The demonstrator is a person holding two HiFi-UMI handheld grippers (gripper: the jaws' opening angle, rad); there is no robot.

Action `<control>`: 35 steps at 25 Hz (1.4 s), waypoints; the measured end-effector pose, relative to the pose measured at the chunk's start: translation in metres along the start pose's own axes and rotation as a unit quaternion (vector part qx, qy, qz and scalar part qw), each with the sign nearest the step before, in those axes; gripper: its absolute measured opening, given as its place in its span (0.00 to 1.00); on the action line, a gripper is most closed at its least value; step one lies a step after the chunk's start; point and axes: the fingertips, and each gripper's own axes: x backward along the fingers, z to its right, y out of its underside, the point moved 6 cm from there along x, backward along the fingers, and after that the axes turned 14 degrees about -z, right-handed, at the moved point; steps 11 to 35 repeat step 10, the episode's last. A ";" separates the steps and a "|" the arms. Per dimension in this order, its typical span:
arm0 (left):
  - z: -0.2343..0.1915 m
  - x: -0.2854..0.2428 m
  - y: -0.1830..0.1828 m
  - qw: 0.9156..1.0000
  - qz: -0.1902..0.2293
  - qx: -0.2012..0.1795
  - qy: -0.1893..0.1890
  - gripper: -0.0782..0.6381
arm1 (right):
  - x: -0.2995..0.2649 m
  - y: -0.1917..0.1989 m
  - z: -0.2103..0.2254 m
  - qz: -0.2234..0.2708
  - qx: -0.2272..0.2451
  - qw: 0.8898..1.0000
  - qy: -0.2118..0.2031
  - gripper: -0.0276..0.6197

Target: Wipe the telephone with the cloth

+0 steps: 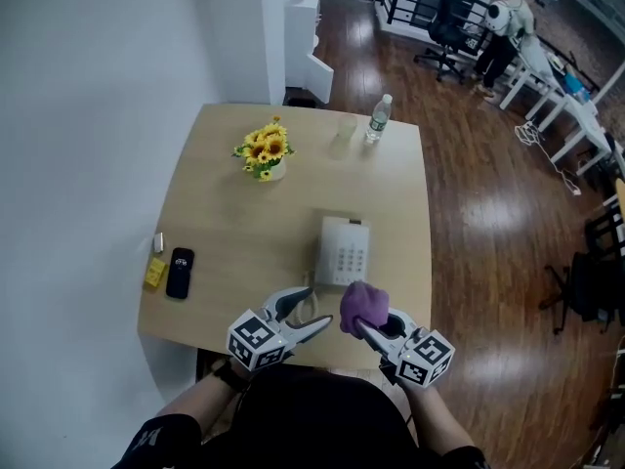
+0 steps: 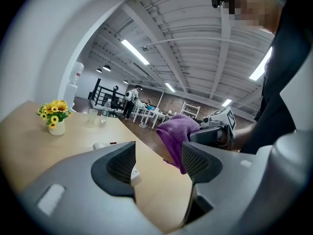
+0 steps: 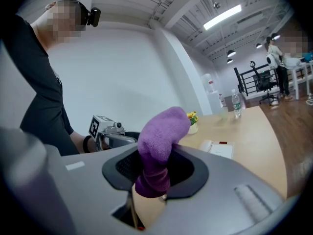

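On the light wooden table (image 1: 225,203), close to its near edge and right of centre, a white desk telephone with a pale keypad (image 1: 343,252) is lying flat. At the telephone's near right corner, a crumpled purple terry cloth (image 1: 363,306) is bulging up out of the right gripper (image 1: 369,325). In the right gripper view the jaws are clenching the cloth's lower end, and its rounded top (image 3: 159,141) is standing above them. No view is showing whether the cloth is touching the telephone.

Just left of the cloth, the left gripper (image 1: 320,307) is hovering at the telephone's near left corner. In the left gripper view its jaws are standing apart with nothing between the pads (image 2: 120,165); only bare tabletop and a corner of the telephone (image 2: 105,145) are showing in the gap. The two grippers are pointing toward each other, the left one aiming at the cloth (image 2: 176,133).

Farther back on the table, a small white pot of yellow artificial sunflowers (image 1: 264,154) is standing upright. A clear drinking glass (image 1: 343,135) and a clear plastic water bottle (image 1: 379,117) are standing near the far edge. By the left edge, a black handheld device (image 1: 180,273) is lying beside a small yellow object (image 1: 155,271).
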 end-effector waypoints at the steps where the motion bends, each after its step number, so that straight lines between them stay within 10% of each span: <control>1: 0.006 0.001 0.002 1.000 0.002 -0.003 -0.006 0.51 | 0.006 0.002 -0.003 0.002 0.004 1.000 -0.001 0.24; 10: 0.084 0.010 0.021 0.999 0.029 0.009 -0.039 0.54 | 0.073 0.050 -0.037 0.014 0.004 1.000 -0.006 0.24; 35: 0.084 0.010 0.021 0.999 0.029 0.009 -0.039 0.54 | 0.073 0.050 -0.037 0.014 0.004 1.000 -0.006 0.24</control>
